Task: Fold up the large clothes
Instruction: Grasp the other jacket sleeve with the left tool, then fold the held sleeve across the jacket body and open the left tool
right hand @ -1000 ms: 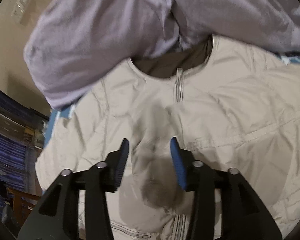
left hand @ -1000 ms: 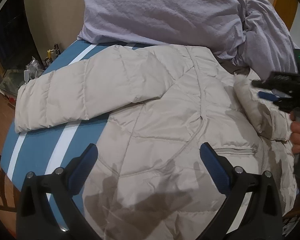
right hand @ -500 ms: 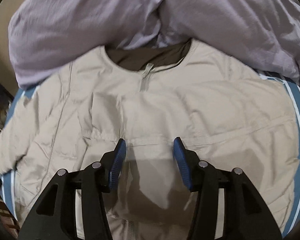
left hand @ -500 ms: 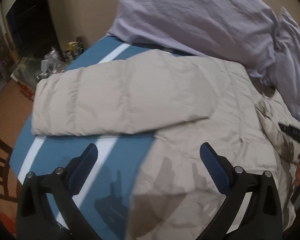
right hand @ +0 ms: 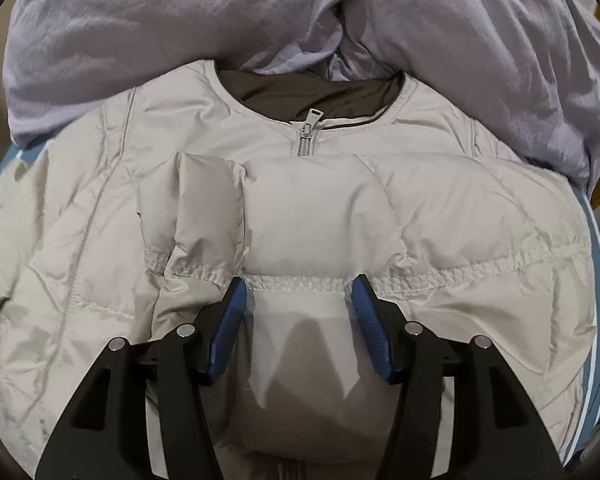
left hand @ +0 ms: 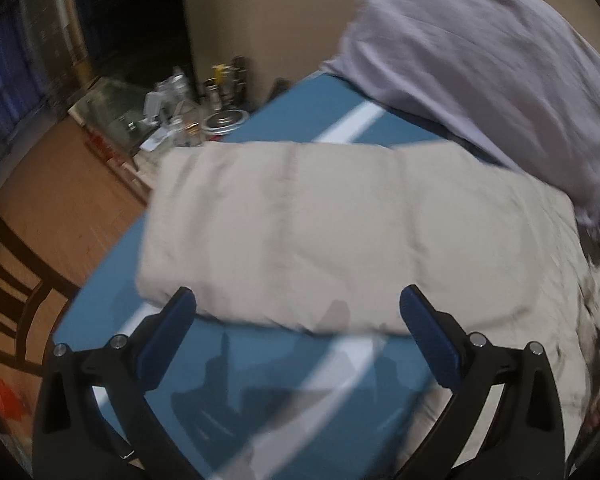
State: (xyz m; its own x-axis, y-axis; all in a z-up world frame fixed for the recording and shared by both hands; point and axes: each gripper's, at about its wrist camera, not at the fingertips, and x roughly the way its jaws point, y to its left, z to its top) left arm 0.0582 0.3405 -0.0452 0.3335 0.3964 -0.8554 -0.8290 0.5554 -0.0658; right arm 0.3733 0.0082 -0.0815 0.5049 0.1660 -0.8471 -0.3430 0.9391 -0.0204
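I have the right tool (right hand: pixel 298 294), jaws just opening, released over the folded sleeve (right hand: pixel 308 216) of the puffer jacket (right hand: pixel 80 240). Left tool (left hand: pixel 298 308), released, approaches the other sleeve (left hand: pixel 320 236) near the bed (left hand: pixel 300 104) edge; next, grasp its cuff.

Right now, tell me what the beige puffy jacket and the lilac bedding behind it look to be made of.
Beige puffy jacket: likely thin nylon or polyester shell over padding; faint sheen, stitched puffed panels, dark glossy lining at the neck. Lilac bedding: matte woven fabric, perhaps cotton; fine soft crinkles, no shine.
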